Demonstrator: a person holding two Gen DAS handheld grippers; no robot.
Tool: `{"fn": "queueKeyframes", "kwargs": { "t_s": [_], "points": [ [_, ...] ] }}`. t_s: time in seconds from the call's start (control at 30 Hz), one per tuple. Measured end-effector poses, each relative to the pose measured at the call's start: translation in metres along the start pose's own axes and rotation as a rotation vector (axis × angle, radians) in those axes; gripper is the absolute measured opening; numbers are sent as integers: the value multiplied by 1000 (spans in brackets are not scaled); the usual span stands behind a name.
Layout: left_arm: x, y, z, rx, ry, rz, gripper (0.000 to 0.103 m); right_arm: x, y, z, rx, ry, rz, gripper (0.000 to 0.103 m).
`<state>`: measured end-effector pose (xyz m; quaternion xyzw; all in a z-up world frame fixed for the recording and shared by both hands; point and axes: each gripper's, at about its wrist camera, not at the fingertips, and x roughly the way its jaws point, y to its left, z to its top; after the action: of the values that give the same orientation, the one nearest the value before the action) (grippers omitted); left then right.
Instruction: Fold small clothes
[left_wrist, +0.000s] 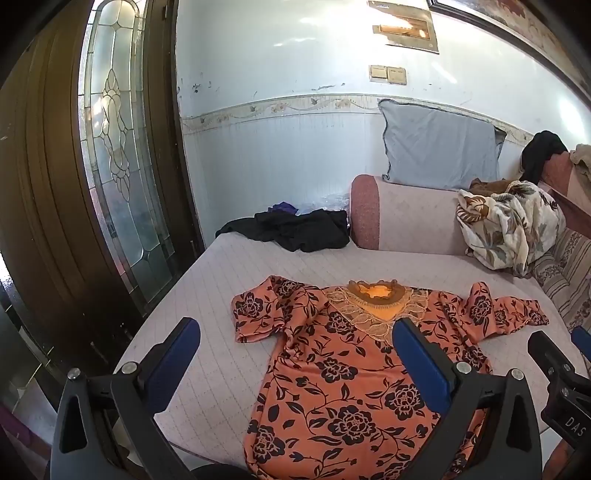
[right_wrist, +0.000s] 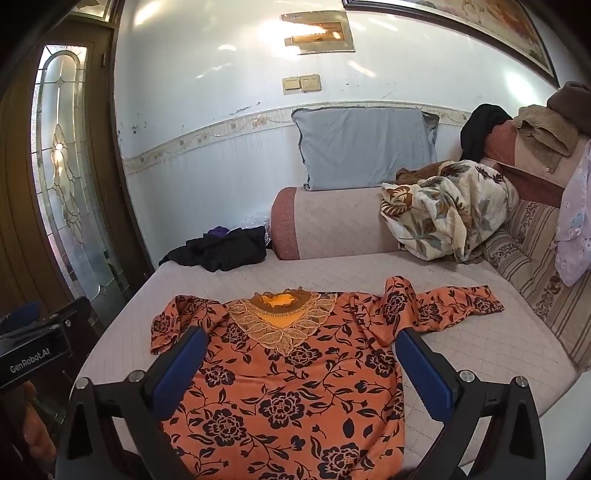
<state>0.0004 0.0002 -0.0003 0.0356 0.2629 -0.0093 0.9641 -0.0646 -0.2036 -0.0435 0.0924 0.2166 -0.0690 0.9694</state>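
An orange top with black flowers lies spread flat on the pale quilted seat, lace collar at the far side and both sleeves out sideways. My left gripper hovers above its left half, jaws wide open and holding nothing. My right gripper hovers over the chest area, also wide open and empty. The right gripper's body shows at the right edge of the left wrist view; the left gripper's body shows at the left edge of the right wrist view.
A black garment lies at the seat's far left corner. A cream floral blanket is heaped on the sofa arm, under a blue pillow. A dark wooden door with glass stands at the left.
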Motion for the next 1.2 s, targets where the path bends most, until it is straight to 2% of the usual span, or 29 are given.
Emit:
{"fn": "queueKeyframes", "kwargs": {
  "t_s": [0.87, 1.2],
  "points": [
    [-7, 2, -1, 1, -21, 14, 103, 0, 5, 1, 1, 6, 14, 103],
    [7, 1, 0, 1, 21, 19, 103, 9, 6, 0, -2, 20, 16, 103]
  ]
}}
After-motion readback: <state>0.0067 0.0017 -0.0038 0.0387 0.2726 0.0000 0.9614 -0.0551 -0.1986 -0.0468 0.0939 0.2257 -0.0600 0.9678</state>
